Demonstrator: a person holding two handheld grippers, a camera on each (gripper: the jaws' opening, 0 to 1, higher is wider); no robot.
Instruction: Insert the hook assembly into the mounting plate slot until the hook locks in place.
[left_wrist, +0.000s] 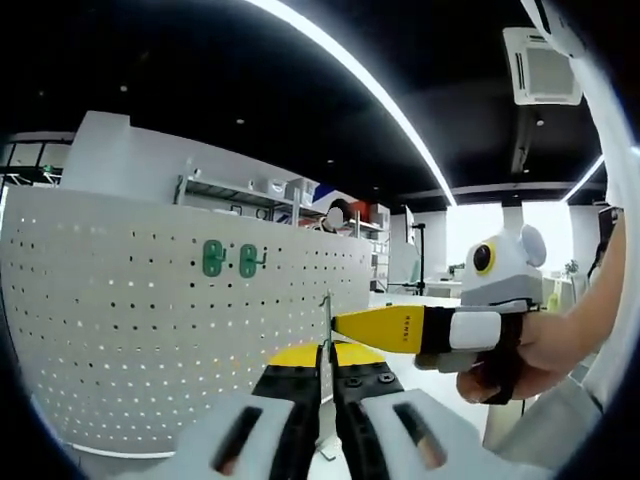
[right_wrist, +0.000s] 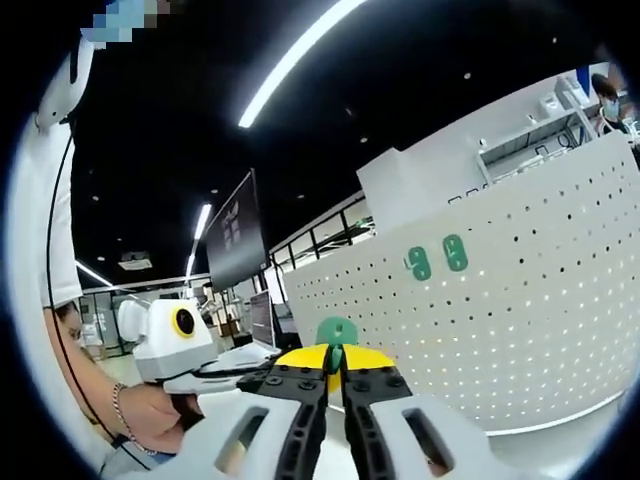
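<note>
Nearest in the right gripper view, a green hook plate (right_wrist: 337, 331) is pinched between the pressed-together jaws of the right gripper (right_wrist: 336, 362), only its rounded top showing above the yellow tips. In the left gripper view, the left gripper (left_wrist: 327, 358) is seen with its jaws closed on a thin metal hook wire (left_wrist: 326, 318), and the right gripper's yellow tip is met there from the right, held by a hand (left_wrist: 540, 345).

The step in hand is judged to be the joining or handover of the hook assembly, well short of the board. Farther off, the white pegboard (right_wrist: 520, 290) is seen with two green hook plates (right_wrist: 438, 258) already mounted. An approach toward a free slot is called for next, squared to the holes. Open room is left between grippers and board; the board's lower edge is to be cleared.
</note>
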